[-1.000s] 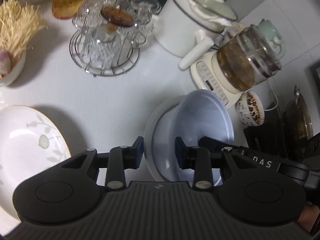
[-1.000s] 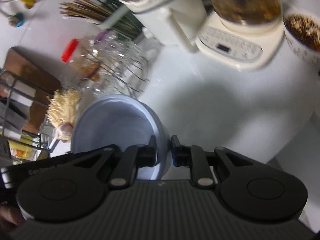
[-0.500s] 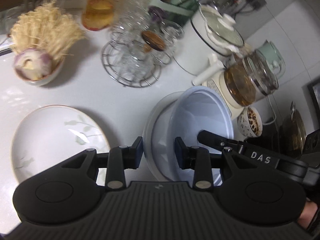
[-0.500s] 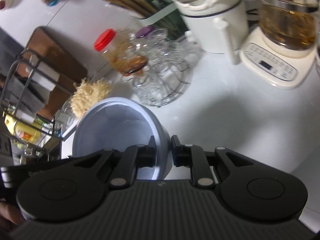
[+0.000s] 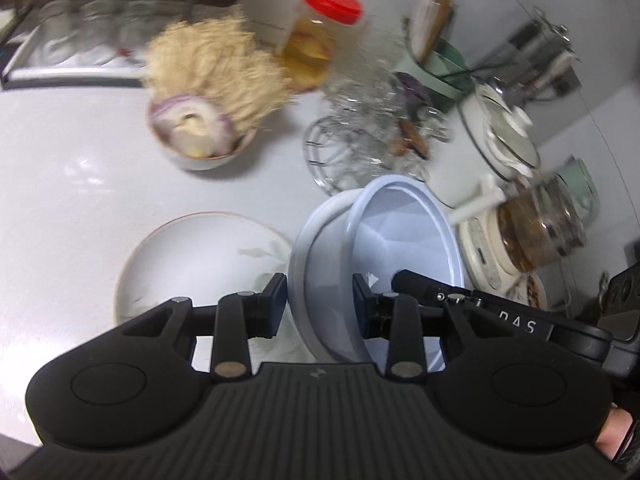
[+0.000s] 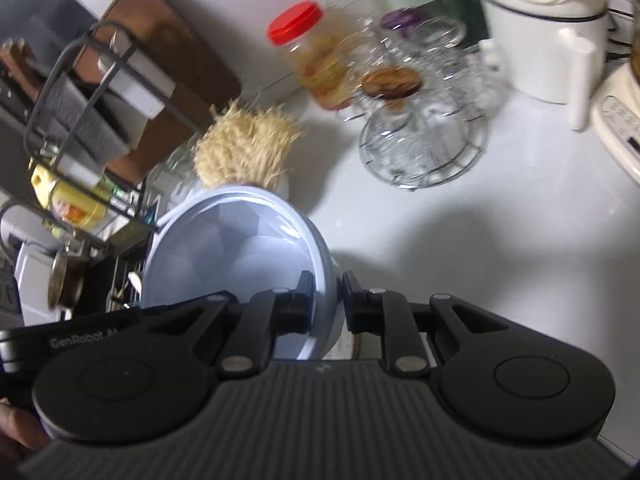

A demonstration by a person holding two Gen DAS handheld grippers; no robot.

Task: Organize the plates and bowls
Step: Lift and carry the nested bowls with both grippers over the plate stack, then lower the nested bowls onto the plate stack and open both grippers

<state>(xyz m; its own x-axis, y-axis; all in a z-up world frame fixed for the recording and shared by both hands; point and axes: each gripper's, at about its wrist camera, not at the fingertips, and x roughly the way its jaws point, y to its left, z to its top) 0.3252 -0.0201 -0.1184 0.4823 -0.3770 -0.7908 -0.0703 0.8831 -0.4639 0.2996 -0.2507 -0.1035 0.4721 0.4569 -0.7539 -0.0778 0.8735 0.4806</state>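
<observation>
A pale blue bowl (image 5: 400,236), nested in a wider whitish bowl (image 5: 310,240), hangs above the white counter, carried from both sides. My left gripper (image 5: 319,306) is shut on the near left rims of both. My right gripper (image 6: 329,304) is shut on the blue bowl's (image 6: 240,248) right wall, and its black finger (image 5: 412,280) shows inside the bowl in the left wrist view. A white plate with a leaf pattern (image 5: 200,256) lies on the counter just left of the bowls, partly under my left finger.
Behind the plate stands a small bowl of onion and enoki mushrooms (image 5: 196,132). A red-lidded jar (image 5: 316,40), a wire rack of glasses (image 5: 360,140), a white pot (image 5: 504,140) and a glass kettle (image 5: 540,232) line the back and right. A wire shelf (image 6: 80,120) stands at the left.
Both grippers have carried the bowls leftward across the counter and rolled. The leaf plate and the mushroom bowl now sit closer to the bowls. Neither grip has changed.
</observation>
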